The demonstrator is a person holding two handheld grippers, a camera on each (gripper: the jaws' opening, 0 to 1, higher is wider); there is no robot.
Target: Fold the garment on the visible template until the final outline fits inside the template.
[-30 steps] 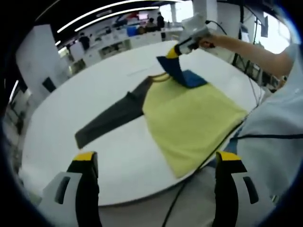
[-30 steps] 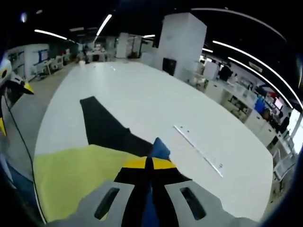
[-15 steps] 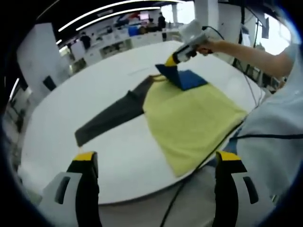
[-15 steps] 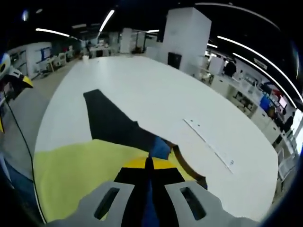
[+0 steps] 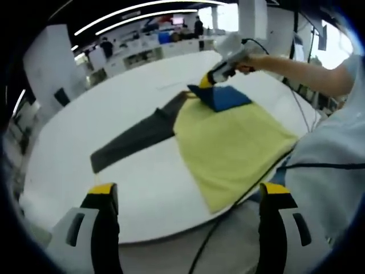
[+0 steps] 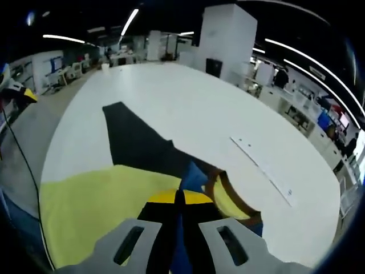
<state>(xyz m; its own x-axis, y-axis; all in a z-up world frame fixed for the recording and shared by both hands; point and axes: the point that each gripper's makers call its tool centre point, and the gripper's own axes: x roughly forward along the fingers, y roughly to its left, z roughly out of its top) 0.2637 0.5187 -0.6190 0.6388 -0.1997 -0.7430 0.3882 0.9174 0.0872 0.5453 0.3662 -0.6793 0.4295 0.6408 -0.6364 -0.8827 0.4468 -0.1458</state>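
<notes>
A long-sleeved garment lies on the white table (image 5: 114,188). It has a yellow body (image 5: 228,142), a dark grey sleeve (image 5: 134,137) stretched out to the left and a blue sleeve (image 5: 225,97) folded over the body near the collar. My right gripper (image 5: 208,80), held by a person's hand, pinches the blue sleeve's end. In the right gripper view the right gripper (image 6: 179,197) is shut on the blue sleeve (image 6: 191,178), just above the yellow body (image 6: 97,205) and beside the brown collar (image 6: 219,188). My left gripper (image 5: 188,191) hangs open at the table's near edge, holding nothing.
A thin clear strip (image 6: 262,171) lies on the table beyond the collar. The dark sleeve (image 6: 137,148) runs away across bare white table. A black cable (image 5: 239,200) hangs off the near edge. The person's light sleeve (image 5: 331,165) is at the right. Desks and people stand far behind.
The right gripper has carried the blue sleeve's end lower and a little further past the collar, so the sleeve lies flatter on the body. The left gripper has stayed put.
</notes>
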